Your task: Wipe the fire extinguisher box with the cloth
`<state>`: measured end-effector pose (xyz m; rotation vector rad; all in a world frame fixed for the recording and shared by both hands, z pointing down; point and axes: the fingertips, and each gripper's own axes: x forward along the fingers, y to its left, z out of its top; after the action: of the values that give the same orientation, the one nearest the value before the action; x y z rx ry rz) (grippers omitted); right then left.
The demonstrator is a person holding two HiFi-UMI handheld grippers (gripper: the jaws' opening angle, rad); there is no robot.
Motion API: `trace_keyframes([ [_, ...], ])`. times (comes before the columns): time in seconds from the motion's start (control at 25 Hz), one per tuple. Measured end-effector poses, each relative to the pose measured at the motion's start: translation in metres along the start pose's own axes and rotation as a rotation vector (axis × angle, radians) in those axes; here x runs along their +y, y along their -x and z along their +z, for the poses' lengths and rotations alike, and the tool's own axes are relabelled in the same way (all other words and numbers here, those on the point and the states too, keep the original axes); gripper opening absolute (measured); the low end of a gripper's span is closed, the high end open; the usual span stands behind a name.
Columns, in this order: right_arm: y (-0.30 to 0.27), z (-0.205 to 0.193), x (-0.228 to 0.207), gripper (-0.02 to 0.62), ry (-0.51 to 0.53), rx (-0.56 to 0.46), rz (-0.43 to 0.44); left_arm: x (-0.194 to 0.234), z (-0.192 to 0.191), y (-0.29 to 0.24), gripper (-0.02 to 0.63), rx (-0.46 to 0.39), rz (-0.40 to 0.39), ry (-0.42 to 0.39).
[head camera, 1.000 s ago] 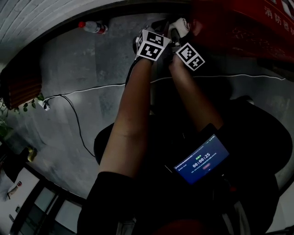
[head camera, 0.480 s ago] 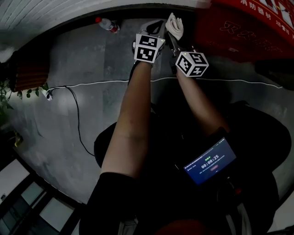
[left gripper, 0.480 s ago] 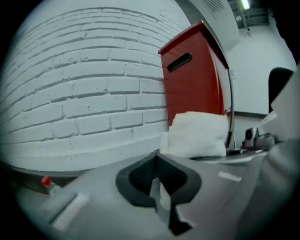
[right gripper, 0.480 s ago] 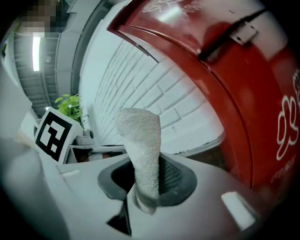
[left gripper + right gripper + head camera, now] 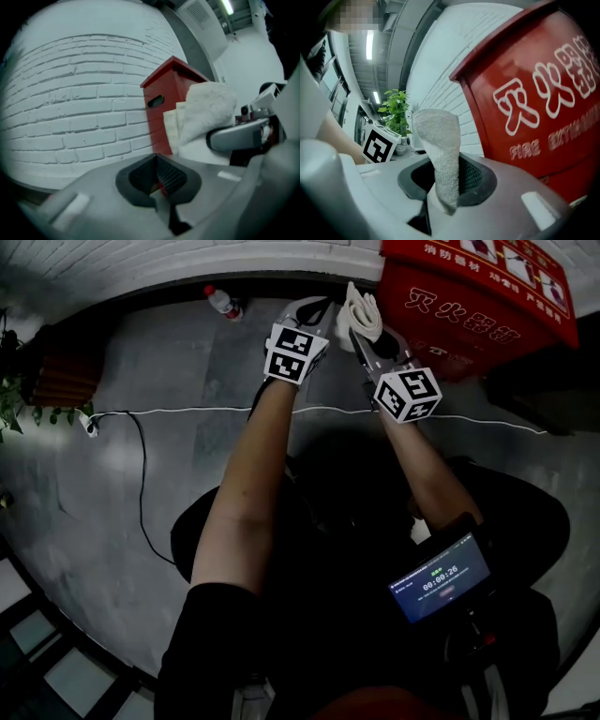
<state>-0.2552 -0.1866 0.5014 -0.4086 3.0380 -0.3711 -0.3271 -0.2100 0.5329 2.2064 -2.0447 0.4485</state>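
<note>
Grey stone floor [image 5: 187,381], white brick wall [image 5: 187,259]; folded white terry cloth [image 5: 362,310] points wallward, clamped lengthwise in right gripper [image 5: 445,183] near red metal fire extinguisher box [image 5: 469,306]; left gripper [image 5: 157,176] closed, empty.

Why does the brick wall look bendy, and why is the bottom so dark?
Left gripper view: the wide-angle lens bows the brick wall into curves. Head view: the floor curves too, and the person's black clothes fill the dim lower half.

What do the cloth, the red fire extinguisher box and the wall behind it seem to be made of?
The cloth: white terry-like fabric, by its fuzzy surface and soft fold. The fire extinguisher box: probably painted sheet metal, though plastic is possible; smooth red finish, white lettering. The wall: brick painted white, matte; mortar joints show.
</note>
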Motion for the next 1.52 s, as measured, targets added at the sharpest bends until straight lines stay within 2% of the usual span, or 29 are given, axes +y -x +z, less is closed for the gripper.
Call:
trace_keyframes([
  [0.28,0.081,0.086,-0.028,0.092,0.096,-0.036,-0.056,-0.105,0.087,0.001,0.002,-0.178,-0.136,0.103],
  [0.52,0.154,0.137,-0.048,0.092,0.176,-0.029,-0.131,-0.160,0.169,0.027,0.002,-0.298,-0.192,0.074],
  [0.72,0.203,0.177,-0.040,0.092,0.236,-0.013,-0.123,-0.191,0.213,0.067,0.002,-0.358,-0.198,0.047],
  [1.0,0.252,0.197,-0.012,0.094,0.220,0.002,-0.070,-0.240,0.240,0.123,0.002,-0.430,-0.244,0.040],
  [1.24,0.278,0.181,0.002,0.095,0.196,-0.005,-0.039,-0.273,0.219,0.134,0.002,-0.411,-0.273,-0.028],
  [1.52,0.288,0.165,0.003,0.097,0.177,0.006,-0.012,-0.283,0.208,0.132,0.002,-0.392,-0.315,0.044],
])
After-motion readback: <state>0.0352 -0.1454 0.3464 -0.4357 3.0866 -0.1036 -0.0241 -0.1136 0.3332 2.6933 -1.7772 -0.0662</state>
